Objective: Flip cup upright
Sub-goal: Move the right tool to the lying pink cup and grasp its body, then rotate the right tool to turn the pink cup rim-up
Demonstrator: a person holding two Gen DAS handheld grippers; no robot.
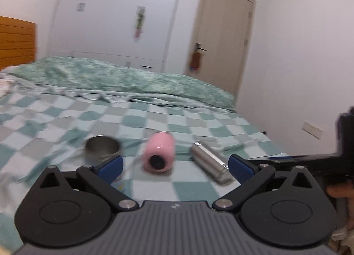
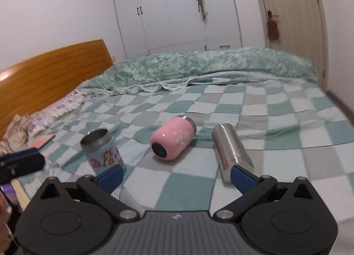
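— Nearest the lens on the left side: left gripper [image 1: 176, 167], blue pads [image 1: 111, 166] spread wide, holding nothing, hovering above the checked bedspread [image 1: 66, 113].

— And on the right side?

— Same posture. Right gripper [image 2: 176, 176] splayed open, blue pads [image 2: 110, 177] apart, nothing between them. Left pad overlapping the base of the blue cartoon cup [image 2: 101, 152] in the picture, right pad overlapping the near end of the silver cup [image 2: 231, 152]; cannot tell whether touching either.

— Just beyond the fingers?

— Three cups in a row across the bed. Blue cartoon cup standing upright at left, open steel mouth facing up. Pink cup [image 2: 173, 141] in the middle, lying on its side, dark base turned toward the camera, rim pointing away. Silver cup at right, also on its side, lying lengthwise toward the lens.

— Same layout from the left wrist?

— Yes, though blurred. Pink cup [image 1: 159, 155] centred between the open fingers but well ahead of them, silver cup [image 1: 209, 160] to its right, steel rim of the upright cup [image 1: 102, 147] behind the left pad.

— Farther out?

— Rumpled green quilt [image 2: 210, 65] across the far half of the bed, wooden headboard [image 2: 50, 76] at left, white wardrobe [image 2: 172, 9] and beige door [image 1: 225, 40] behind.
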